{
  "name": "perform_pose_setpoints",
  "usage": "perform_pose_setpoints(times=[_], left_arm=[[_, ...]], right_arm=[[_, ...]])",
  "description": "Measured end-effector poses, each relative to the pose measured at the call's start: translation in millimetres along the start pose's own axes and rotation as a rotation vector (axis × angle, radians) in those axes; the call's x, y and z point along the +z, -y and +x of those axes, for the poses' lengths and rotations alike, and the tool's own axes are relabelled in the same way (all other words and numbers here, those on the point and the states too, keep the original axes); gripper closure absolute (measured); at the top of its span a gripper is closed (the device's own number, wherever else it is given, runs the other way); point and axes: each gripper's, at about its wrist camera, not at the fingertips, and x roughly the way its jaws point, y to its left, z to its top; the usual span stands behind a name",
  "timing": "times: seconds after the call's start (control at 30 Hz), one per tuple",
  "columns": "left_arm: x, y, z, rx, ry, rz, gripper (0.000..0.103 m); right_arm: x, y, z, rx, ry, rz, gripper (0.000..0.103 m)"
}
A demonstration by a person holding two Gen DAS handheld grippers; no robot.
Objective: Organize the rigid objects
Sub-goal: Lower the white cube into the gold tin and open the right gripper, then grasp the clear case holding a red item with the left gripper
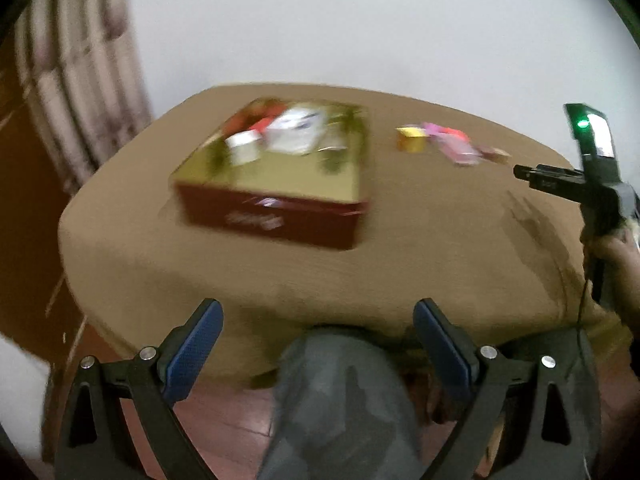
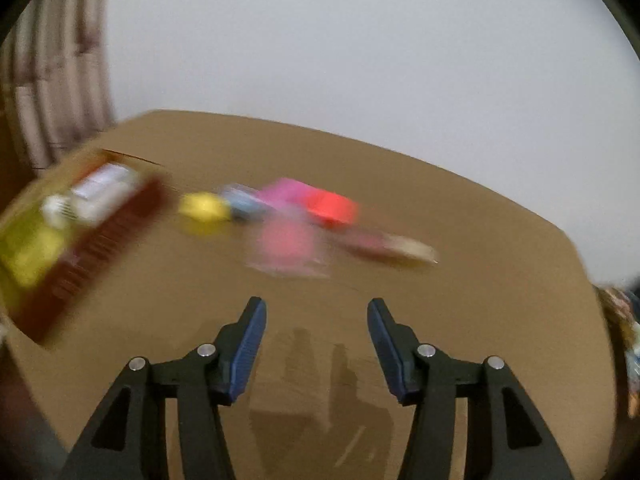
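Observation:
A red tin box (image 1: 276,216) with a gold inside stands on the brown table (image 1: 420,256) and holds a few white and red items (image 1: 288,132). It also shows blurred at the left of the right wrist view (image 2: 80,240). Loose items lie to its right: a yellow cup (image 1: 410,140) (image 2: 204,208), a pink packet (image 1: 456,146) (image 2: 288,244), a red block (image 2: 330,206), a blue piece (image 2: 244,200). My left gripper (image 1: 318,316) is open and empty, off the table's near edge. My right gripper (image 2: 316,312) is open and empty above the table, short of the loose items.
The right hand-held gripper with a green light (image 1: 588,160) shows at the right edge of the left wrist view. A grey-trousered knee (image 1: 340,392) is below the table edge. A curtain (image 1: 76,76) hangs at the left. A white wall (image 2: 360,48) is behind.

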Motion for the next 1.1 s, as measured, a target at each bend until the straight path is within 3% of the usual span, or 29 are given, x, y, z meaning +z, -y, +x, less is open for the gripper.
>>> perform_pose_setpoints(times=[0.2, 0.3, 0.47, 0.6, 0.83, 1.1], left_arm=[[42, 63, 1, -0.075, 0.021, 0.155, 0.009], [75, 82, 11, -0.111, 0.008, 0.176, 0.009], [128, 119, 41, -0.194, -0.016, 0.192, 0.009], [173, 153, 86, -0.242, -0.095, 0.164, 0.009], [222, 178, 168, -0.191, -0.217, 0.060, 0.011], [230, 178, 214, -0.149, -0.308, -0.004, 0.014]], right_arm=[[-30, 86, 19, -0.067, -0.036, 0.177, 0.049], [-49, 106, 22, -0.039, -0.053, 0.245, 0.049], [-55, 120, 18, 0.008, -0.034, 0.315, 0.045], [-56, 123, 14, 0.046, -0.018, 0.327, 0.043], [-56, 130, 8, 0.134, 0.029, 0.383, 0.042], [-52, 128, 8, 0.189, 0.051, 0.387, 0.042]])
